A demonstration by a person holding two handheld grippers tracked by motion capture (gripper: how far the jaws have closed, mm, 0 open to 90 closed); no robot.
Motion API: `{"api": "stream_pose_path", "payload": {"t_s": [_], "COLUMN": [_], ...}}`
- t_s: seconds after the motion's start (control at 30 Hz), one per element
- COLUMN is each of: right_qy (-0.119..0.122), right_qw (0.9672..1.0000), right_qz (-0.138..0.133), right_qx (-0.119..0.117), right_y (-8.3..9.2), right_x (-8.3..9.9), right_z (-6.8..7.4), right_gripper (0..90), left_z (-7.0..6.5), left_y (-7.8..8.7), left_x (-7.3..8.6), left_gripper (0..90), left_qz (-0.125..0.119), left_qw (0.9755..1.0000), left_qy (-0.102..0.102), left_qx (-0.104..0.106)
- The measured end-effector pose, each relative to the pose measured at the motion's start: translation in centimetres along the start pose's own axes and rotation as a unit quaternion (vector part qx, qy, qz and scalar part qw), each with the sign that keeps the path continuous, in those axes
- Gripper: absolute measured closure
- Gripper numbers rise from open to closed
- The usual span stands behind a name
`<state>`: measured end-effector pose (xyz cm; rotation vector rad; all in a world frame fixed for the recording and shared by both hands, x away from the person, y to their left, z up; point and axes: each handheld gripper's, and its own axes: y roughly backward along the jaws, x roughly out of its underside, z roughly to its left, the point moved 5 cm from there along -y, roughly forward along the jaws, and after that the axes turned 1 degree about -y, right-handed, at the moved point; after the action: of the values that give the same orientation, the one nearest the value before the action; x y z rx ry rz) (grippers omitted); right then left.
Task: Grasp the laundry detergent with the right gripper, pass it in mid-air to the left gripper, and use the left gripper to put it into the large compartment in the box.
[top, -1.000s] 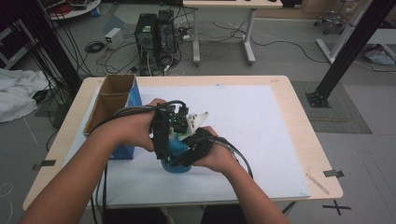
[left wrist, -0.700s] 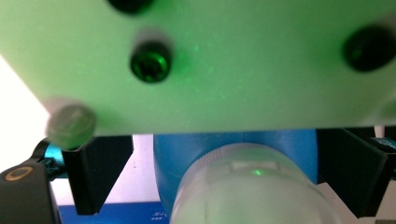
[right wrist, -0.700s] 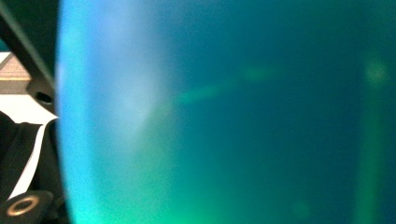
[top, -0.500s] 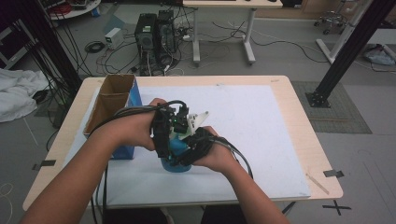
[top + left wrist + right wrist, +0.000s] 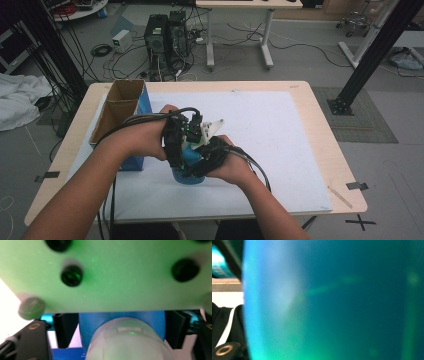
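Gripping the blue bottle [image 5: 188, 175] on the desk [image 5: 320, 150], the right claw [image 5: 202, 162] holds firm while the left claw [image 5: 181, 145] has just been closing around its white cap [image 5: 130, 342].

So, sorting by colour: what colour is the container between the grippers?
Blue container, clearest in the high view.

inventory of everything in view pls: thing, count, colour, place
bottle: 1, blue, near table edge, under both grippers
cap: 1, whitish, on the bottle, close before the left gripper's camera
box: 1, brown card with blue side, open, table's left
mat: 1, white, covers the tabletop
table: 1, light wood
left gripper: 1, black, jaws just closing, above the bottle
right gripper: 1, black, shut on the bottle
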<state>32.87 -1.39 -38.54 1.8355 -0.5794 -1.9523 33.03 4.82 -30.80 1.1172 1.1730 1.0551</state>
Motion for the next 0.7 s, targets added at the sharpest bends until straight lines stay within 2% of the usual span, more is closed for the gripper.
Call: {"api": "stream_pose_path", "payload": {"t_s": [0.3, 0.4, 0.5, 0.7], "right_qy": [-0.003, 0.001, -0.002, 0.001], "right_qw": [1.0000, 1.0000, 1.0000, 1.0000], "right_qz": [-0.001, 0.002, -0.001, 0.002], "right_qx": [-0.002, 0.007, -0.002, 0.003], "right_y": [-0.20, -0.25, -0.25, -0.42], "right_x": [-0.05, -0.03, -0.10, -0.05], "right_z": [-0.02, -0.22, -0.05, -0.21], "right_gripper": [46.7, 46.7, 46.7, 46.7], "left_z": [-0.04, -0.05, -0.05, 0.01], "left_y": [0.04, 0.05, 0.08, -0.02], "left_x": [0.07, 0.09, 0.10, 0.22], "left_gripper": [32.6, 33.4, 35.4, 37.9], "left_qz": [0.003, 0.002, 0.003, 0.005], "left_qw": [1.0000, 1.0000, 1.0000, 0.9999], "left_qy": [0.001, 0.004, 0.005, 0.009], "left_qx": [0.003, 0.004, 0.004, 0.001]}}
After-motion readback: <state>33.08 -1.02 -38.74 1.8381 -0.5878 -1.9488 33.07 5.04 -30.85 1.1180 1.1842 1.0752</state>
